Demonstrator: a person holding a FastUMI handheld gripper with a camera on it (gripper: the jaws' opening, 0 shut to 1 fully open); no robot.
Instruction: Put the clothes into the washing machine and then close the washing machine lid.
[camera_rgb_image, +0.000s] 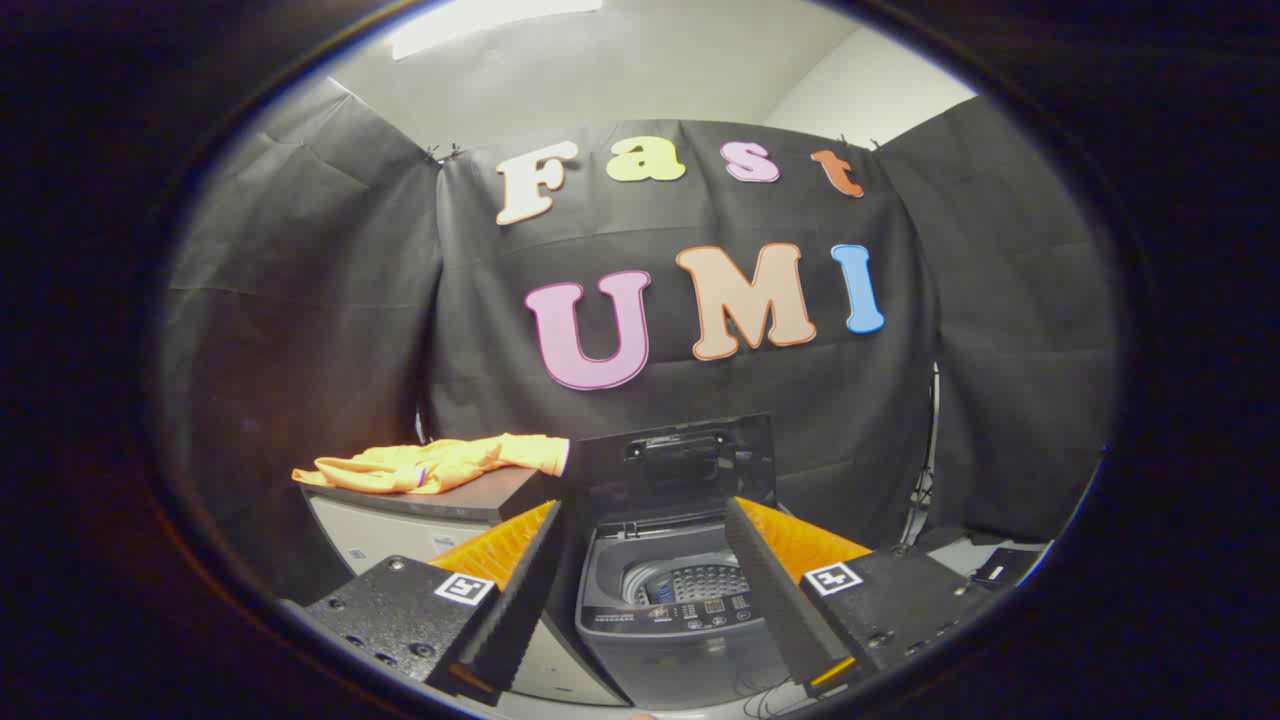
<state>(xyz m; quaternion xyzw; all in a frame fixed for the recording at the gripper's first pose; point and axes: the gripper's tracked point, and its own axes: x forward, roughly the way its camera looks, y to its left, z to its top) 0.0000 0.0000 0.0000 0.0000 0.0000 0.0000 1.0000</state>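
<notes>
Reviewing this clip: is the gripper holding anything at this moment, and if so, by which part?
Nothing is held. The gripper is open, its fingers apart with the small grey top-loading washing machine beyond them. The orange cloth garment lies untouched on the dark-topped cabinet beside the machine.

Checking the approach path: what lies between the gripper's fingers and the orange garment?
In the gripper view, the open gripper frames the washing machine. The orange garment lies on a dark-topped cabinet beyond the left finger; only that cabinet's top lies between.
</notes>
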